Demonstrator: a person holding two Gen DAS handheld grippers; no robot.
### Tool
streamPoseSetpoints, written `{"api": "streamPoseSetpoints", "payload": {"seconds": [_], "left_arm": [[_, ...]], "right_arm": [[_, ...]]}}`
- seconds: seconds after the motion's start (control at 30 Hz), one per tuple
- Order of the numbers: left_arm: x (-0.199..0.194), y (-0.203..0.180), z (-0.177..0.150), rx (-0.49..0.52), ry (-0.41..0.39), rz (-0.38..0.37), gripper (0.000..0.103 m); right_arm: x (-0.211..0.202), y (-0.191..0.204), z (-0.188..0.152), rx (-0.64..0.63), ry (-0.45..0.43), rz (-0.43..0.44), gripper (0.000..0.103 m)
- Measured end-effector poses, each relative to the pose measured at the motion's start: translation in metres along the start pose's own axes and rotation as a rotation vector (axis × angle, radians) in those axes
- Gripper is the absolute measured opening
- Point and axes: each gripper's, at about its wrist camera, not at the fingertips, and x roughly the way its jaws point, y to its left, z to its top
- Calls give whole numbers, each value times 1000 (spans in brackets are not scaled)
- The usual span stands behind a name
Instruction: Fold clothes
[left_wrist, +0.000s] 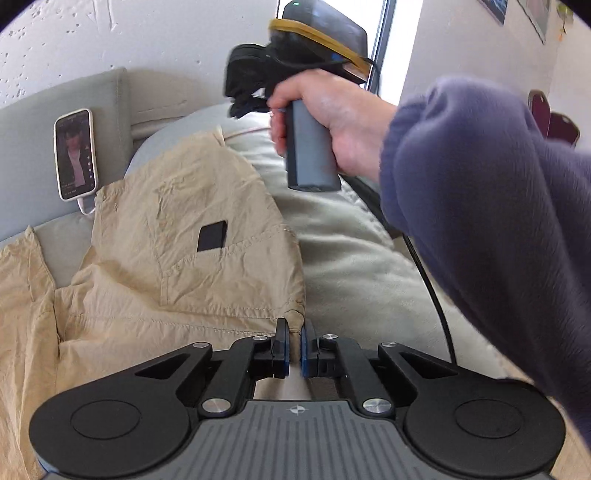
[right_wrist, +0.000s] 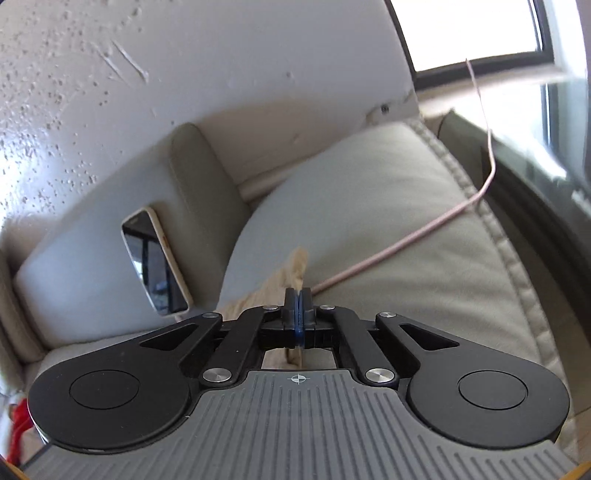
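Observation:
Beige trousers (left_wrist: 177, 236) lie spread over a grey sofa, with a dark patch above a back pocket. My left gripper (left_wrist: 294, 334) is shut on a corner of the trousers' edge at its near right. My right gripper (right_wrist: 300, 295) is shut on another corner of the trousers (right_wrist: 297, 266), whose tip sticks up past the jaws. In the left wrist view the right gripper's body (left_wrist: 258, 85) is held by a hand in a purple sleeve, above the far edge of the trousers; its fingertips are hidden there.
A phone (left_wrist: 75, 154) leans against the sofa's grey back cushion (left_wrist: 33, 122), on a white cable; it also shows in the right wrist view (right_wrist: 157, 260). A cream blanket (left_wrist: 332, 236) covers the seat to the right. A pink cord (right_wrist: 424, 230) crosses a cushion. A black cable (left_wrist: 436, 302) hangs at right.

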Motion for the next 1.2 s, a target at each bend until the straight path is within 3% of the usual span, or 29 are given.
{"api": "streamPoseSetpoints", "payload": {"seconds": [0.1, 0.13, 0.23, 0.27, 0.33, 0.4, 0.5, 0.53, 0.6, 0.7, 0.83, 0.93, 1.0, 1.07, 1.1, 1.13, 1.17, 1.2], "left_arm": [[-1, -1, 1, -7, -9, -21, 3], [1, -1, -1, 0, -3, -16, 3], [5, 1, -6, 3, 14, -6, 3], [4, 1, -7, 6, 11, -1, 3], [3, 1, -8, 9, 9, 4, 3], [3, 2, -9, 9, 13, 9, 3], [2, 7, -10, 3, 17, 15, 3], [2, 8, -10, -1, 18, 17, 3], [-1, 12, -11, -8, 14, 28, 3], [-11, 14, -13, -10, -13, 42, 3], [-26, 1, -11, 34, -91, 27, 2], [-9, -11, -10, 47, -61, -7, 2], [9, -14, -12, 40, 0, -26, 4], [15, -15, -15, 21, 30, -45, 15], [10, -16, -16, 19, 34, -69, 19], [5, -17, -17, 13, 44, -104, 30], [0, -17, -17, 4, 57, -135, 34], [-5, -18, -18, 4, 65, -148, 34]], "right_arm": [[-23, -2, 9, -54, -123, -92, 0], [-22, -8, 12, -38, -105, -86, 0], [-8, -35, 15, 129, 89, 79, 1], [-4, -37, 11, 149, 133, 100, 6], [0, -32, 3, 131, 154, 106, 11], [11, -28, -3, 138, 184, 135, 38], [24, -19, -12, 160, 207, 182, 41], [27, -15, -14, 147, 199, 169, 39], [32, -9, -16, 110, 185, 86, 1], [18, 2, -14, 53, 109, 49, 1], [-28, 26, -10, -114, -99, -42, 1], [-47, 27, -5, -199, -180, -102, 1], [-40, 16, -2, -220, -136, -148, 1], [-25, 1, -3, -214, -59, -224, 6], [-18, -8, -4, -197, -7, -257, 13], [-16, -16, -4, -171, 26, -277, 17], [-19, -23, -4, -143, 35, -285, 32], [-27, -27, -3, -131, 23, -290, 41]]}}
